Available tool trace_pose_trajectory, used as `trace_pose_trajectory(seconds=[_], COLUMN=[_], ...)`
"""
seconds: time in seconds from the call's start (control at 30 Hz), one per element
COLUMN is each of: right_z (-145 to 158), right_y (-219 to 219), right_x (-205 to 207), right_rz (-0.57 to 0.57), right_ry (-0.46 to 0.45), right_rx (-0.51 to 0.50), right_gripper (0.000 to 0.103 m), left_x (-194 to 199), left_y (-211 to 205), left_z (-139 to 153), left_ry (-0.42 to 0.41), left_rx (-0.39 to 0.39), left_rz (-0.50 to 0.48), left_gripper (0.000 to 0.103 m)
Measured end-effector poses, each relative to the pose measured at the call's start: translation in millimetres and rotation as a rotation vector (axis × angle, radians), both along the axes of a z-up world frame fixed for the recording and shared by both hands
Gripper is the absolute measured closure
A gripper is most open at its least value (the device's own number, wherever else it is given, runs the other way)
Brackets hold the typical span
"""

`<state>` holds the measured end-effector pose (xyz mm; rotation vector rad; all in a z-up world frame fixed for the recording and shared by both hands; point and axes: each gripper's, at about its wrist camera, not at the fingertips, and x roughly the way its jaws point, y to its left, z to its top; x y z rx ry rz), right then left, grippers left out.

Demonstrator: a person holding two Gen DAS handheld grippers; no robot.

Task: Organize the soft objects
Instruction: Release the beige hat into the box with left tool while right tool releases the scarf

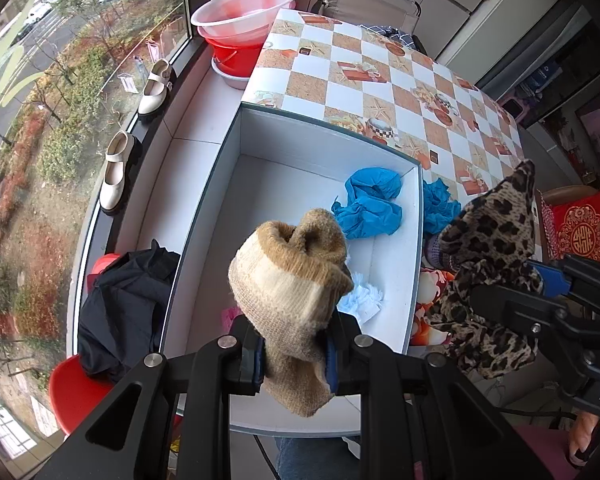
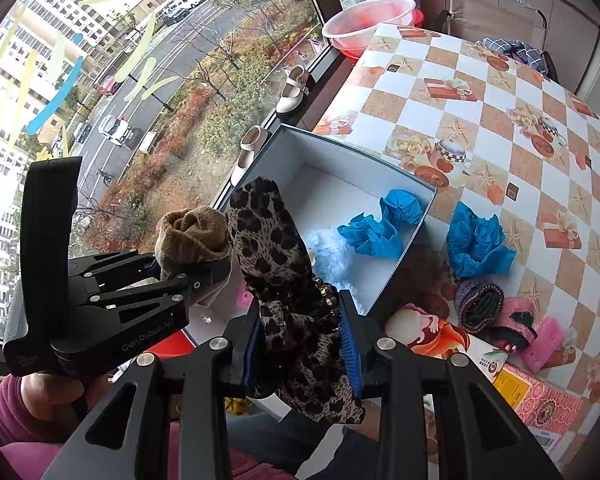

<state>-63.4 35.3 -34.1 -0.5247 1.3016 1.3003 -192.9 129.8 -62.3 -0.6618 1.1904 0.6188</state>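
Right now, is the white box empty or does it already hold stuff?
Not empty. The white box holds a crumpled blue cover and a white fluffy item; a second blue cover lies outside on the table.

Left gripper [image 1: 296, 350] blk frame w/ silver screws, blue pads, right gripper [image 2: 300, 344] identical (white "GenRobot.AI" lettering), magenta sleeve [image 2: 4, 404], jeans [image 1: 312, 458]

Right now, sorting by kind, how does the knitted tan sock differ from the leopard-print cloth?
The knitted tan sock is thick, fuzzy and plain banded; the leopard-print cloth is thin and spotted. The sock sits in the left tool, the cloth in the right tool. Both hang over the white box.
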Motion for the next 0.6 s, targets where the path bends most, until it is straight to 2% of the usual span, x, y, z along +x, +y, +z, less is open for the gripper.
trace_pose_trajectory(seconds=[0.6], right_z=[-6], right_y=[36], right_x=[4], right_rz=[-0.005], right_ry=[-0.011], right_rx=[-0.029], right_gripper=[0.068], left_x=[8], left_y=[18], left_z=[-17], left_ry=[0.033], left_rx=[-0.017], left_rz=[-0.025], left_gripper=[0.079])
